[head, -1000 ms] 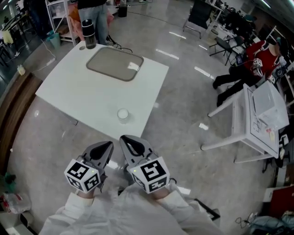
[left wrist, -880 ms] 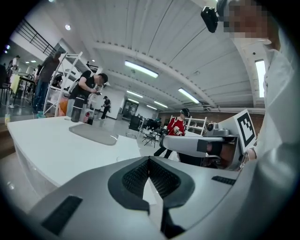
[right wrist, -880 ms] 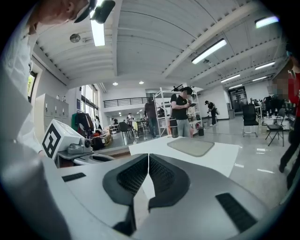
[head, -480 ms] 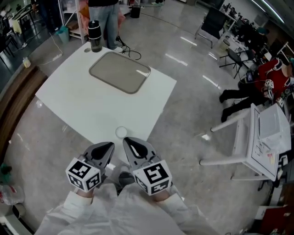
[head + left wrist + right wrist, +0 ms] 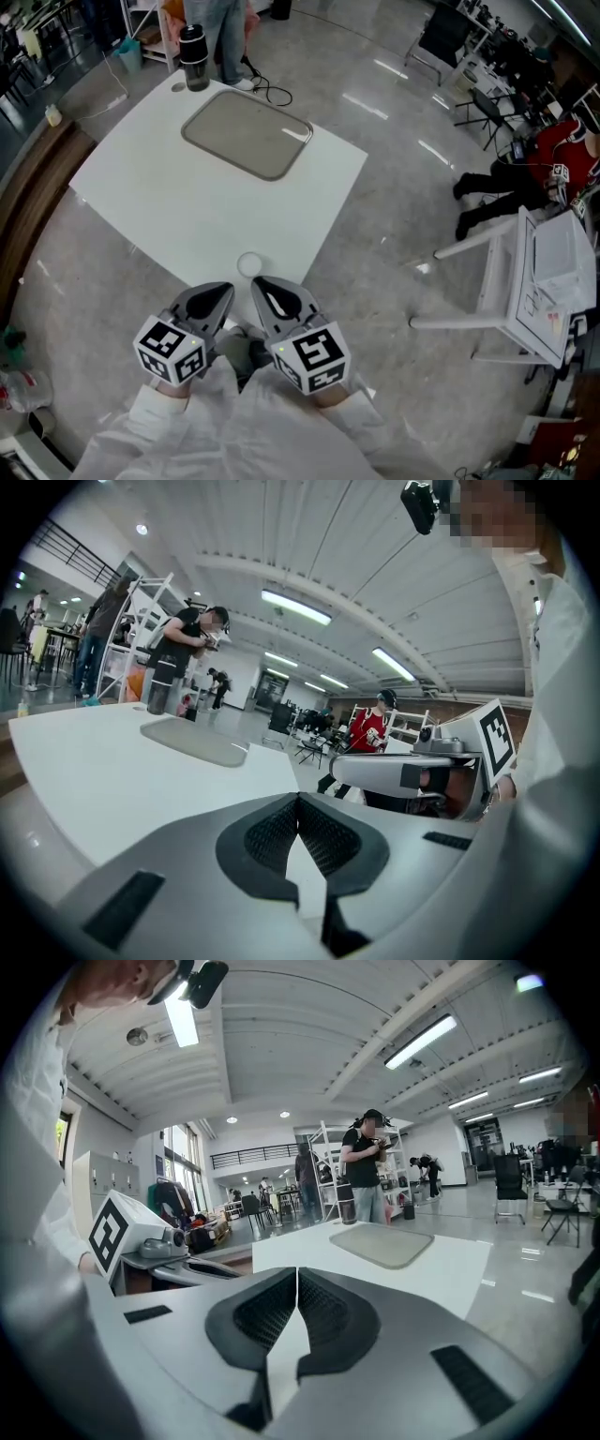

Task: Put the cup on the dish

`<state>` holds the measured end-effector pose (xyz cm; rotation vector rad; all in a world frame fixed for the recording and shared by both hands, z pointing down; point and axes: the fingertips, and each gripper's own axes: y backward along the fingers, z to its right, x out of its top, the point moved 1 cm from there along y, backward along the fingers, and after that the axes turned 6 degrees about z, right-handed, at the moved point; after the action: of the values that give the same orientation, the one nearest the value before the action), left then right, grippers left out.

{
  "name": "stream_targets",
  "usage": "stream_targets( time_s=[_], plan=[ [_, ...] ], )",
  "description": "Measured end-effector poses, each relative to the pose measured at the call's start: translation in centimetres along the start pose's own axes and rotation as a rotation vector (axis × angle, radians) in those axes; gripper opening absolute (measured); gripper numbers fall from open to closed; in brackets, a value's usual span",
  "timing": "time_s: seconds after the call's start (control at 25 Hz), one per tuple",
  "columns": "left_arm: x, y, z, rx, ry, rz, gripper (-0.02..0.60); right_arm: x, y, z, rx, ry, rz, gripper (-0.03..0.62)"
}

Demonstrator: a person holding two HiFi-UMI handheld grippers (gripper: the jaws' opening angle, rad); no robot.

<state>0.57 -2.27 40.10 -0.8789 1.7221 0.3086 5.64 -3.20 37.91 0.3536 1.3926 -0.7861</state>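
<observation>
Grey left gripper (image 5: 223, 291) and right gripper (image 5: 257, 283) side by side, jaws together, empty.

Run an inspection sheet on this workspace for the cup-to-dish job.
Surface: white table, mostly bare.
Job's things: cup stands at the table's near edge; grey dish at the far end, nothing on it.
Clutter: dark bottle at the far corner, beside the dish.
Grippers: left gripper and right gripper both shut, empty, side by side.
Cables: dark cable on the floor past the table.
Surroundings: standing person, seated person in red, white desk.
</observation>
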Motion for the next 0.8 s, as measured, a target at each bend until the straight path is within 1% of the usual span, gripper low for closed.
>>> stream_targets(
  time_s=[0.52,0.8],
  plan=[
    [0.5,-0.5,0.0,-0.08,-0.002,-0.041,-0.005,-0.5,-0.2,0.1,-0.065,-0.029,-0.019,0.014],
    [0.3,-1.0,-0.8,-0.089,0.007,-0.062,-0.005,0.1,-0.4,0.7,-0.111,-0.03,-0.001,0.014]
  ],
)
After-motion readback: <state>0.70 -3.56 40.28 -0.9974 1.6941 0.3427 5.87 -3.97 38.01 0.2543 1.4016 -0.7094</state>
